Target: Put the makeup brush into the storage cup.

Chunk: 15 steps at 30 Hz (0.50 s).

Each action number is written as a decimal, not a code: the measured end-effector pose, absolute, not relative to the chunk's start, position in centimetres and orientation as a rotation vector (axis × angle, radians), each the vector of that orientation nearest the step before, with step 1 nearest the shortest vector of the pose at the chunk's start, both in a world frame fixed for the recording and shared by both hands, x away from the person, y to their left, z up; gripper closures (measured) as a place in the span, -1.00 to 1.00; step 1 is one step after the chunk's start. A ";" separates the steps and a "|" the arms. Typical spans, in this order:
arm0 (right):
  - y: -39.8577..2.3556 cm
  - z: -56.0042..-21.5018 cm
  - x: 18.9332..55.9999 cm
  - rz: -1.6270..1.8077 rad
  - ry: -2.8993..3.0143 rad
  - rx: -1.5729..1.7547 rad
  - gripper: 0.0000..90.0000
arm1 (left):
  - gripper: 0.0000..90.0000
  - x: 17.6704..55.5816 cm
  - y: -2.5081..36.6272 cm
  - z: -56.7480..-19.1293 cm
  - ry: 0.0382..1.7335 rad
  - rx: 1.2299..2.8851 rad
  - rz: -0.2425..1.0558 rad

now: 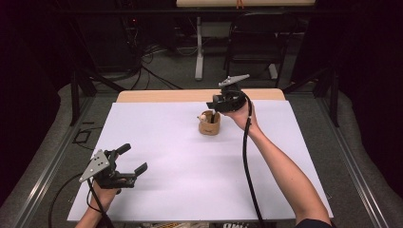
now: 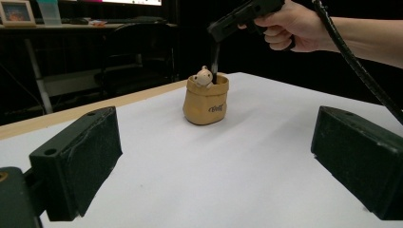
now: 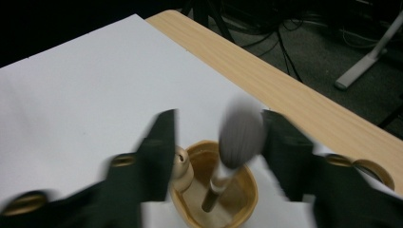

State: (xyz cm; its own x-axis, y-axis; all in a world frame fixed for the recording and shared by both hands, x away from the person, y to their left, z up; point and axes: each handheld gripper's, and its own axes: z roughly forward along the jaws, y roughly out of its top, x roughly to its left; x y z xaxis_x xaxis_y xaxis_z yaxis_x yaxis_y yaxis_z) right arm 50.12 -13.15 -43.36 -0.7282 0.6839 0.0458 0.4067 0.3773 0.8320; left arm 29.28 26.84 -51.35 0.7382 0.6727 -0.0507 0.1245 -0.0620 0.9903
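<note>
- Right now my right hand-held gripper hangs over the small tan pot, which stands on the white surface toward its far edge, near the bare wooden strip.
- Looking along the right hand-held gripper, I see a brush standing in the pot, its grey bristle head up between my two jaws and its handle leaning down inside against the pot's wall.
- Those jaws are spread, one on each side of the bristle head; the picture is blurred, but I see a gap on the left side at least, so I judge that nothing is pinched.
- A little pale figure sits on the pot's rim, just beside the brush.
- My left hand-held gripper waits low at the near left of the surface, well apart from the pot, its jaws wide open and holding nothing.
- As I judge it, the brush stands in the pot and the grip on it is loose, so this step looks close to its end or only at its start; I cannot tell which.
- What is left, I think, is either to lift the right hand-held gripper clear or to close on the brush.
</note>
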 end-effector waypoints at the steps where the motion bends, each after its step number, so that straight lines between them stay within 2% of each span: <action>1: -13.3 -43.4 50.1 1.285 2.345 0.970 -0.37 | -0.94 29.3 26.8 -51.4 0.659 1.596 0.507; 3: -13.5 -43.4 50.0 1.284 2.339 0.988 -0.68 | -0.94 29.3 26.8 -51.3 0.658 1.596 0.505; 7: -14.2 -43.4 49.6 1.300 2.341 0.990 -0.91 | -0.94 29.3 26.8 -51.3 0.658 1.599 0.505; 10: -14.5 -43.4 49.2 1.295 2.357 0.972 -1.00 | -0.94 29.3 26.8 -51.3 0.658 1.599 0.507; 15: -15.0 -43.5 48.1 1.326 2.364 0.944 -1.00 | -0.94 29.3 26.8 -51.3 0.658 1.600 0.506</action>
State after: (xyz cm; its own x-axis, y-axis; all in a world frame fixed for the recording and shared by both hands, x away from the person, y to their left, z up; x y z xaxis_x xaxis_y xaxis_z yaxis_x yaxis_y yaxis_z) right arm 48.14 -15.04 -43.55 -0.7511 0.6556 0.0775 0.4081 0.3688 0.8352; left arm 29.28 26.77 -51.33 0.7396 0.6713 -0.0487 0.1252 -0.0661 0.9899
